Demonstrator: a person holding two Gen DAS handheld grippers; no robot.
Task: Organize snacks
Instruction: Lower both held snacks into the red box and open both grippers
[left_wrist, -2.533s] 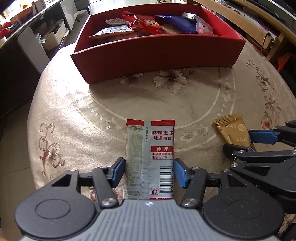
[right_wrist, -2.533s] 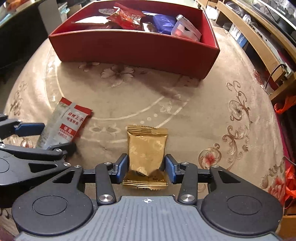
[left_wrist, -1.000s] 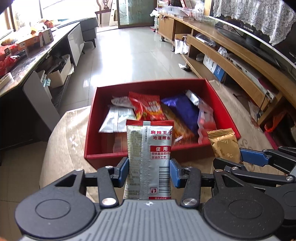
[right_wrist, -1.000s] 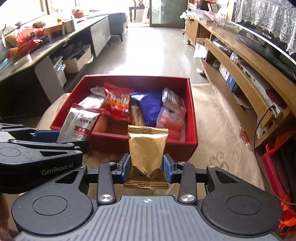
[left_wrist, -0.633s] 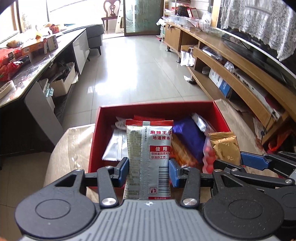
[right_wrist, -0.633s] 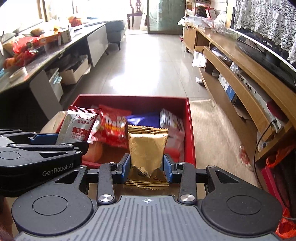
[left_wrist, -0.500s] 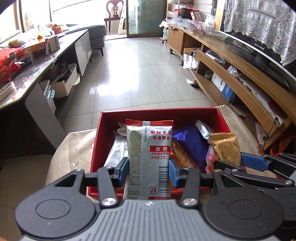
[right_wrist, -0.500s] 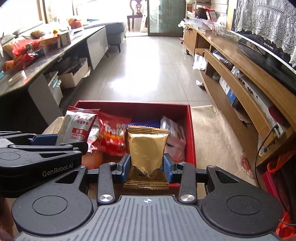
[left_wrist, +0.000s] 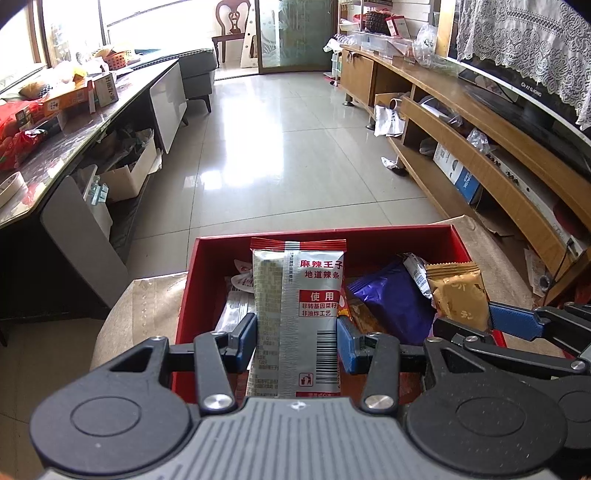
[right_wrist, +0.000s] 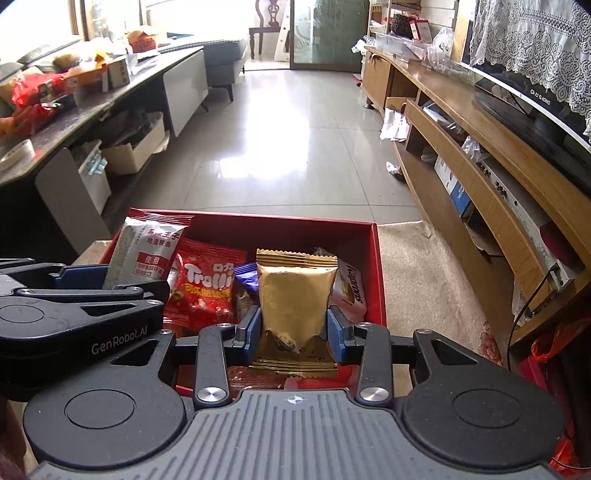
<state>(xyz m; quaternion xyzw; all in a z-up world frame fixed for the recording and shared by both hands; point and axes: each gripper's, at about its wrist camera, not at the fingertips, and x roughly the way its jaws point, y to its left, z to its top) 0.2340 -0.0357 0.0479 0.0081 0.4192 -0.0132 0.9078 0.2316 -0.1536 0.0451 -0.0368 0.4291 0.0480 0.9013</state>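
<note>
My left gripper (left_wrist: 297, 339) is shut on a silver snack packet with red ends (left_wrist: 295, 295) and holds it upright over the left part of the red box (left_wrist: 369, 234). My right gripper (right_wrist: 294, 332) is shut on a gold packet (right_wrist: 295, 291) and holds it over the right part of the same box (right_wrist: 280, 221). The gold packet also shows in the left wrist view (left_wrist: 460, 295), and the silver packet in the right wrist view (right_wrist: 144, 251). The box holds a red Trolli bag (right_wrist: 205, 288), a purple bag (left_wrist: 388, 302) and other packets.
The box sits on a beige patterned tablecloth (left_wrist: 144, 306). Beyond the table are a tiled floor (left_wrist: 288, 155), a cluttered grey counter on the left (left_wrist: 74, 110) and a long wooden TV cabinet on the right (left_wrist: 480, 155).
Both grippers lifted their packets off the tablecloth and carried them forward; the packets now hang over the inside of the red box, further in than half a second ago.
</note>
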